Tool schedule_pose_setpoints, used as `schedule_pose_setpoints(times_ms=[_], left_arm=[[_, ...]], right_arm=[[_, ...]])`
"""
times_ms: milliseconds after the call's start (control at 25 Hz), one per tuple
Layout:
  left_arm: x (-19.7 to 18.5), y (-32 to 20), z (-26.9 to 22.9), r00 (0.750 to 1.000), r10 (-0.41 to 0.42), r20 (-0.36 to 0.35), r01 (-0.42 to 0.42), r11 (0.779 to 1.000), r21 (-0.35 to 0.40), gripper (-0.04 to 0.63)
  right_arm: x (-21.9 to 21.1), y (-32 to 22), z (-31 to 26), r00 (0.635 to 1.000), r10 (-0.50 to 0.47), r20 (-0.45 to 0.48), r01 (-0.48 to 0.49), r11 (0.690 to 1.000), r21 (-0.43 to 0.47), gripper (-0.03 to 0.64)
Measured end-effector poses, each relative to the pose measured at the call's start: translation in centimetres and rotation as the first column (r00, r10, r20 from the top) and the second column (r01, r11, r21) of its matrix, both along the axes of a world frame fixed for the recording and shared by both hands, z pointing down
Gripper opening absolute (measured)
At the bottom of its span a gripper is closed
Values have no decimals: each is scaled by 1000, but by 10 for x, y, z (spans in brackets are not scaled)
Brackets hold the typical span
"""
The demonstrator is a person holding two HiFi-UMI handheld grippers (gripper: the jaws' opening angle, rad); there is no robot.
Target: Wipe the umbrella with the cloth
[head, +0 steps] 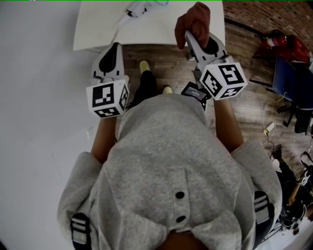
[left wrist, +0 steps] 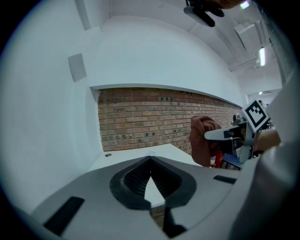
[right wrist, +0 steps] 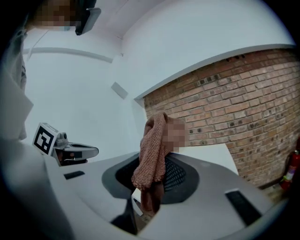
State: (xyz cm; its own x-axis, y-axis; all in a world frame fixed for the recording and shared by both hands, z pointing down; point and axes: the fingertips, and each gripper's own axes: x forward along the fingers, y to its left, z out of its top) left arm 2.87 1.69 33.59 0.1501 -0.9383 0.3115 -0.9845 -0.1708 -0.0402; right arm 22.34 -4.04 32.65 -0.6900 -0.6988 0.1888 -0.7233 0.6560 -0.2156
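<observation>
A pale, folded umbrella [head: 139, 7] lies on the white table [head: 156, 34], cut off by the head view's top edge. A reddish-brown cloth [head: 194, 22] is bunched over the table's near right part, and my right gripper [head: 188, 34] is shut on it. In the right gripper view the cloth [right wrist: 152, 154] hangs out of the jaws, above and below them. My left gripper [head: 115, 46] is shut with nothing in it, just short of the table's near edge. Its own view shows the jaws meeting at their tips [left wrist: 150, 161], and the cloth [left wrist: 202, 140] off to the right.
A brick wall [left wrist: 154, 117] runs behind the table, with a white wall to the left. A wooden floor [head: 244, 105] lies below. A red fire extinguisher [head: 281, 41] and a blue chair [head: 288, 78] stand at the right. The person's shoes [head: 145, 66] are by the table.
</observation>
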Motion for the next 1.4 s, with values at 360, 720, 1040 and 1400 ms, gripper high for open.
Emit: schedule_pose_setpoints(times_ms=[360,720,1040,1400], left_arm=[[-34,-76,11,999,34,-21,-35,999,-25,15],[-70,-136,42,996,87,-33,-90,987,-130,17],[-85,-166,72,988,149,-38,-154,964,-217,17],[-97,-185,107,978,204,-50,-210,938,-276,18]], right_arm=[[-30,-71,6,996,47,-81,-49,999,-13,92],[-64,-134,13,987,83,-135,-89,995,-39,98],[-83,-166,19,977,92,-194,-103,994,-48,97],[-103,-183,37,964,102,-244,-119,991,-58,98]])
